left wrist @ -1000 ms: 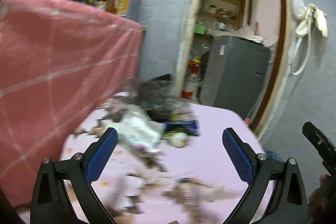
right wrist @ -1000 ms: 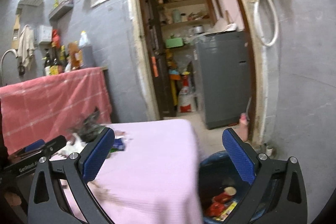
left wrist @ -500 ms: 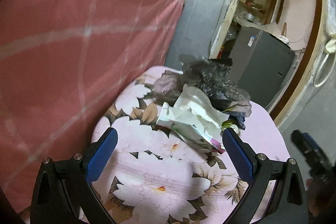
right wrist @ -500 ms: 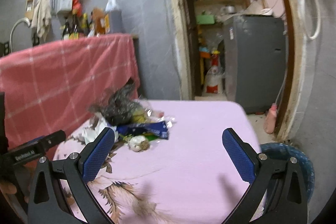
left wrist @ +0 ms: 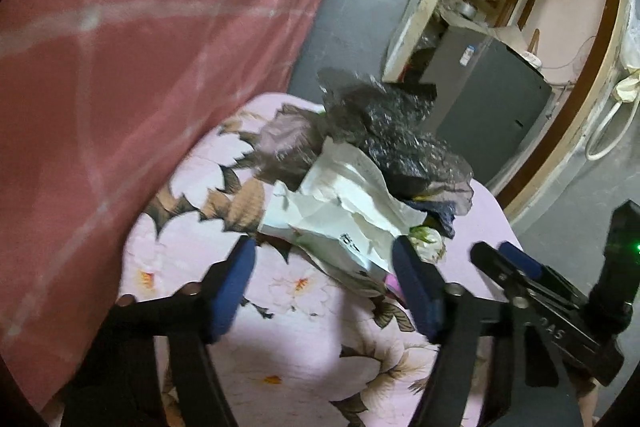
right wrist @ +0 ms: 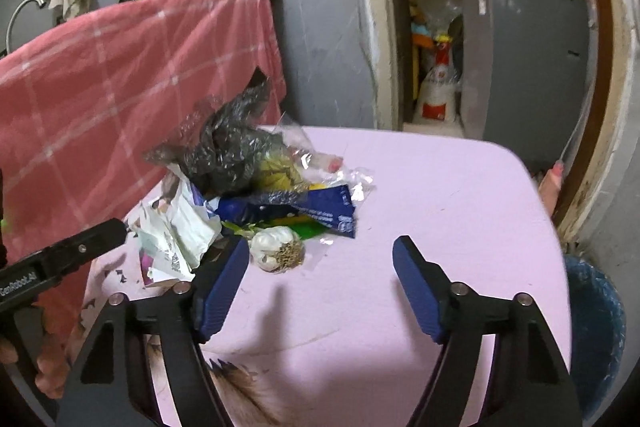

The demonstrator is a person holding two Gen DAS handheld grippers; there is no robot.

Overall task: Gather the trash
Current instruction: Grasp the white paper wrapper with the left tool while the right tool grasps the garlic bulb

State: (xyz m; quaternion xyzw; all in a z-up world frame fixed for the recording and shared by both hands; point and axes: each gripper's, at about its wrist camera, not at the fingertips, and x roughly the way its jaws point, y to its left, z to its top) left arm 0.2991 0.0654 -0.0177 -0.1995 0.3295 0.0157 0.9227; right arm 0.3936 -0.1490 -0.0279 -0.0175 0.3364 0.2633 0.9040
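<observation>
The left gripper [left wrist: 322,277] stands with its blue-padded jaws spread wide and holding nothing, poised over the near edge of a crumpled white paper wrapper [left wrist: 340,211] whose printed dark characters are too small to read. The right gripper [right wrist: 320,287] is likewise parted and empty above the pink floral tablecloth [right wrist: 420,207]; part of the left gripper's black body shows at the right wrist view's left edge, lettered "GenRobot.AI". Just beyond the right gripper's left pad lies a whitish garlic bulb [right wrist: 276,247], its rooty end facing the camera. Behind it a dark blue foil packet [right wrist: 288,211] lies flat, long axis running left to right, its white print unreadable. Farther back a crinkled black plastic bag [right wrist: 228,151] tops the heap, pointing upward. A blue waste bin [right wrist: 592,327] sits beside the table's right edge. A red checked cloth [right wrist: 120,67] hangs behind.
</observation>
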